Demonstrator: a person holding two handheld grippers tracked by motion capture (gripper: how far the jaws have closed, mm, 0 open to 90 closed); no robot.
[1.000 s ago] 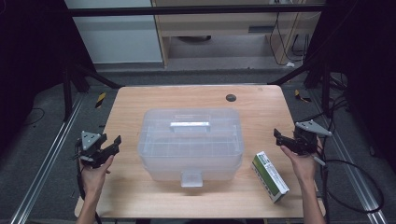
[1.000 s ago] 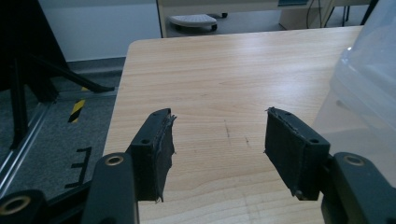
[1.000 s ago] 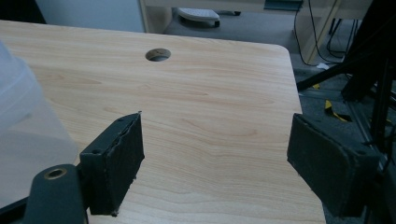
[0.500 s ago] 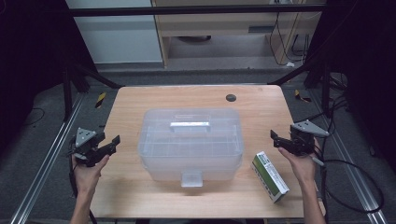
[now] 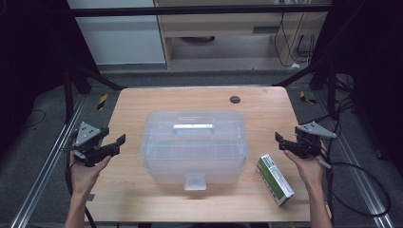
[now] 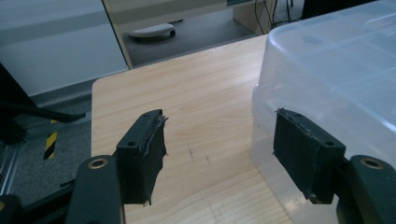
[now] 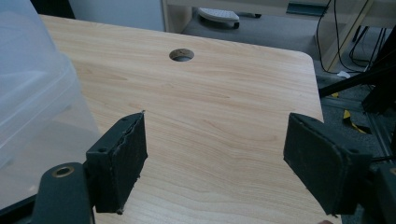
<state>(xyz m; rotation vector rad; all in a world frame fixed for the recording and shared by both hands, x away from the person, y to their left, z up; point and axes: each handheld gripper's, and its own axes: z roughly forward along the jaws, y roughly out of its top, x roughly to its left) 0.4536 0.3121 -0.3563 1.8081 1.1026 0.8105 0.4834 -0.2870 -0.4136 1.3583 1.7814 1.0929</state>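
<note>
- Our left gripper (image 5: 119, 141) hangs beside the desk (image 5: 142, 102); its jaws have just been opening, with nothing between them.
- The clear box (image 5: 194, 145) sits mid-desk, lid on.
- Our right gripper (image 5: 280, 141) waits with jaws wide and holding nothing; next, we think, both must reach the box.

Lab or test workspace, not a home. Light wooden table with rounded corners (image 5: 157, 99) and a round cable hole (image 5: 235, 99) stands inside a black metal frame (image 5: 199, 9). Grey carpet floor (image 5: 33, 147), aluminium rails (image 5: 43, 175), yellow-black hazard tape (image 5: 101, 101). Loose black cables (image 5: 290, 38) beside pale wooden cabinets (image 5: 223, 28) behind.
</note>
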